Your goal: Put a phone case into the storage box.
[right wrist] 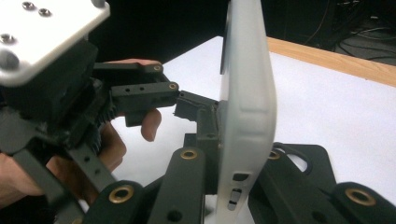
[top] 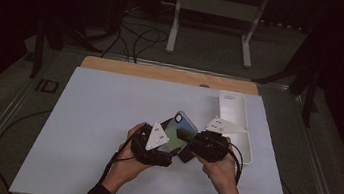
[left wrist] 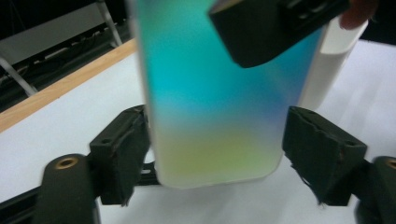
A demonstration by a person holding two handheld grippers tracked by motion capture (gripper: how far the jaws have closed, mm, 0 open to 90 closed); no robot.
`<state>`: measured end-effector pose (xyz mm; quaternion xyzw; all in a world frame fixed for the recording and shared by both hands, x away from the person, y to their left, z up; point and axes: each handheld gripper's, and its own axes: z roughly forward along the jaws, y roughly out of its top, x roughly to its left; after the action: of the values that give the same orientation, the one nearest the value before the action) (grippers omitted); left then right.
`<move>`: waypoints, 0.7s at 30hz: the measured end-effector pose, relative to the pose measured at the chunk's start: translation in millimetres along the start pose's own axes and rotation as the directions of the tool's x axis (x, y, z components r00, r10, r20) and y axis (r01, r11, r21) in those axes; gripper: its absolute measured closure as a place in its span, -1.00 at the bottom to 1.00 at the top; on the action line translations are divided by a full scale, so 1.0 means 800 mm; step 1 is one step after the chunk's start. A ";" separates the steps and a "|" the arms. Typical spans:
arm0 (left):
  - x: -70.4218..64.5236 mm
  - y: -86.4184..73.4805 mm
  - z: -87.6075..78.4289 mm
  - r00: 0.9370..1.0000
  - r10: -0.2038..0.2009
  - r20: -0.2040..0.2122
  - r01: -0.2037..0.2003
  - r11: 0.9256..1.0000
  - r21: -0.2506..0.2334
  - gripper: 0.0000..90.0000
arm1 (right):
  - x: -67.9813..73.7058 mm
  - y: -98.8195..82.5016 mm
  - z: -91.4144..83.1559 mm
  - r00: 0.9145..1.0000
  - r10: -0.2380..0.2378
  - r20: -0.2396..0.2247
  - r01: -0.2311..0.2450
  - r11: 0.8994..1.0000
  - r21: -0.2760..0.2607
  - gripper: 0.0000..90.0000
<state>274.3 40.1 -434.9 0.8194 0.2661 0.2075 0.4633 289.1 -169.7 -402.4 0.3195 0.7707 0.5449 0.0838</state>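
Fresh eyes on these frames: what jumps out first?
The iridescent phone case, teal fading to yellow, held up off the white table at its centre between both hand-held grippers. The left hand-held gripper brackets its lower edge; the right hand-held gripper clamps it edge-on. A white case lies right of them.

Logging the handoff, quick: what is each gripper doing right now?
Left gripper: jaws on both side edges of the iridescent phone case, holding it.
Right gripper: jaws closed on the same case's edge.
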 end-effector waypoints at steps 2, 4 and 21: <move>0.004 -0.001 -0.003 1.000 -0.014 0.003 0.014 1.000 0.001 -0.51 | -0.003 0.000 -0.001 1.000 0.002 0.006 -0.002 1.000 -0.002 0.93; 0.008 -0.001 -0.005 1.000 -0.021 0.019 0.021 1.000 0.001 -0.54 | -0.005 -0.001 -0.002 1.000 0.006 0.010 -0.006 1.000 -0.004 0.93; 0.037 -0.006 -0.030 0.991 -0.088 0.096 0.091 0.996 -0.021 -0.72 | -0.011 0.004 -0.016 1.000 -0.004 -0.031 0.003 0.999 -0.036 0.93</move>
<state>281.6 76.4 -424.9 0.8097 0.2778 0.1508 0.4944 291.4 -184.2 -396.5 0.3082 0.7624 0.5636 0.0785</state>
